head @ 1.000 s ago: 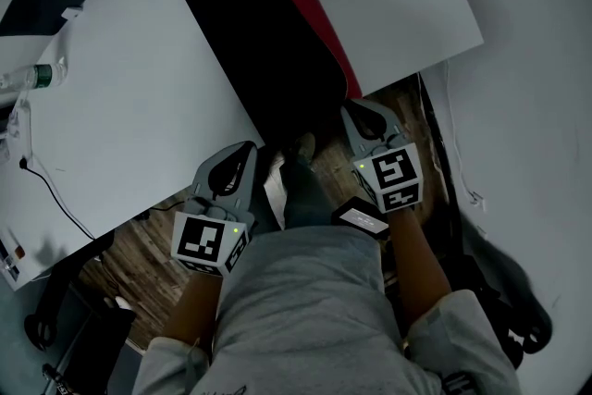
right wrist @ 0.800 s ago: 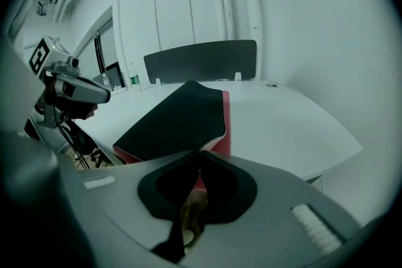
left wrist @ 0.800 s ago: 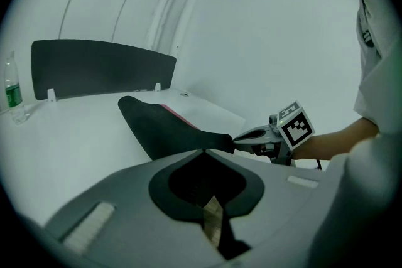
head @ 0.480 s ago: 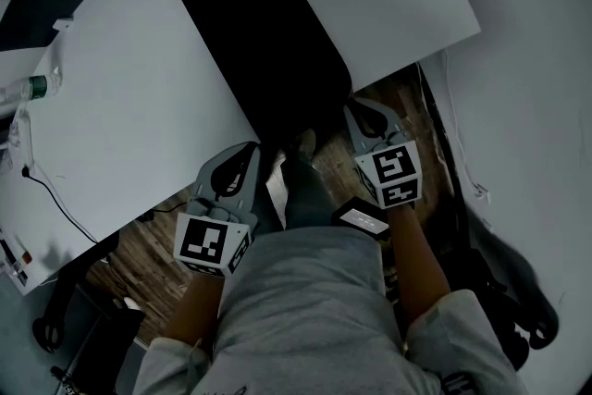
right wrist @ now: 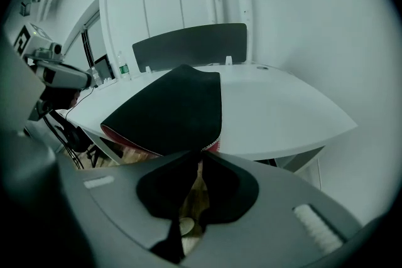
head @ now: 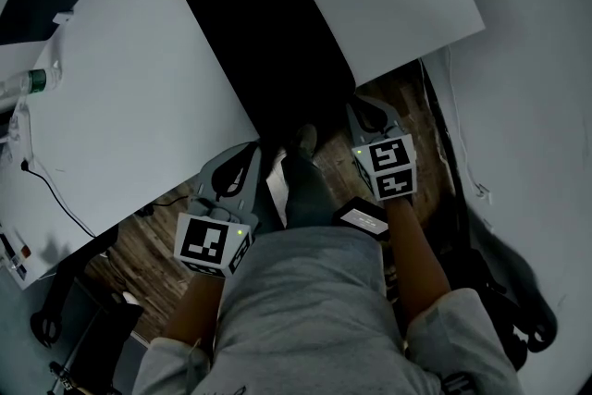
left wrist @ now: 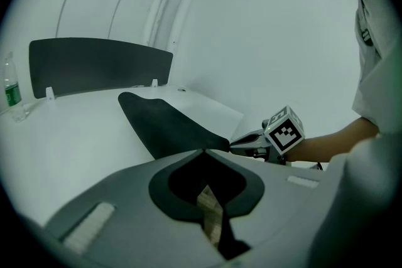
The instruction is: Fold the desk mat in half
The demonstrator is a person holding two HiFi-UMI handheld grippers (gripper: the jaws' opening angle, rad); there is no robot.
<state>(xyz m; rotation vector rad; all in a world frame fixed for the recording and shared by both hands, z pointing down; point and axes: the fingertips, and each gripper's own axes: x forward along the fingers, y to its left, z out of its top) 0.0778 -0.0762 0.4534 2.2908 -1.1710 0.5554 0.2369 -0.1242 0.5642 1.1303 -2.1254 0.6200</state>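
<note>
The desk mat (head: 268, 42) lies doubled over on the white table (head: 120, 116), black side up, and reaches the near edge. A strip of its red underside (right wrist: 212, 146) shows at the near corner in the right gripper view. My left gripper (head: 251, 150) is shut at the mat's near left corner (left wrist: 188, 144), its tips (left wrist: 203, 152) meeting on that edge. My right gripper (head: 359, 109) sits at the near right corner. Its jaws (right wrist: 201, 152) are opening, a thin gap between them, with the mat corner just at the tips.
A plastic bottle (head: 28, 80) and a thin cable (head: 46, 185) lie at the table's left. A dark partition panel (right wrist: 188, 44) stands along the far edge. The person's shoe (head: 305, 143) and wooden floor (head: 139, 245) lie below the near edge, between the grippers.
The red strip along the mat's far right side has been covered as the black top layer settled. Both grippers stay at the near edge; the right one shifted slightly.
</note>
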